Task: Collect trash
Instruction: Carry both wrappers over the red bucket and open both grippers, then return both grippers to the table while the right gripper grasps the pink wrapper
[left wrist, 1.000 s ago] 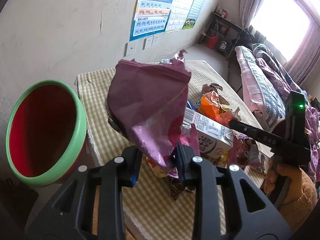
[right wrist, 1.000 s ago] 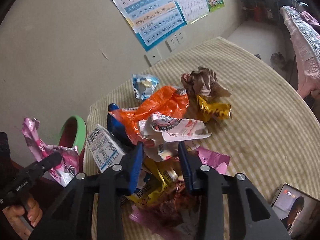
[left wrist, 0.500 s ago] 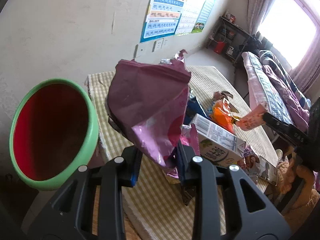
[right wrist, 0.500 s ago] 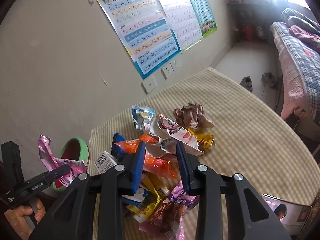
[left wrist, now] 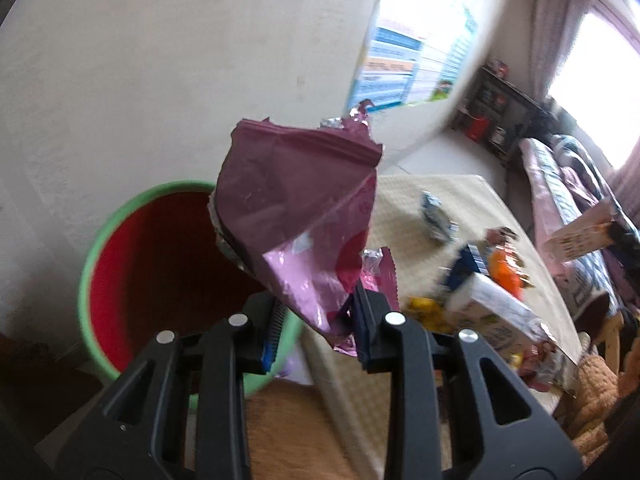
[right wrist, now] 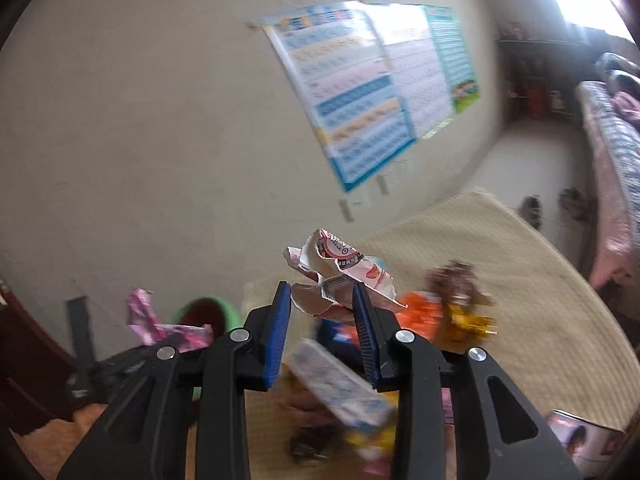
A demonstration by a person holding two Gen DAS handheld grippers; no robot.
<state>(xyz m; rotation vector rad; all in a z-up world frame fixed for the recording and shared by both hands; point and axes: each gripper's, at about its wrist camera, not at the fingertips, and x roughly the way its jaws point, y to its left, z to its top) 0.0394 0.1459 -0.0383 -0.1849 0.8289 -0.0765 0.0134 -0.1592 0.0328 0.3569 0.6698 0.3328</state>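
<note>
Left wrist: bin behind purple wrapper.

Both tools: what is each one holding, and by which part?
Left tool pinches the pink foil wrapper by its lower corner. Right tool grips the crumpled white-and-red wrapper by its lower edge.

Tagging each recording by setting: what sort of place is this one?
Most likely a lived-in bedroom at home: a bed with patterned quilts under a bright curtained window, printed learning charts taped to the plaster wall, and a table under a checked cloth.
</note>
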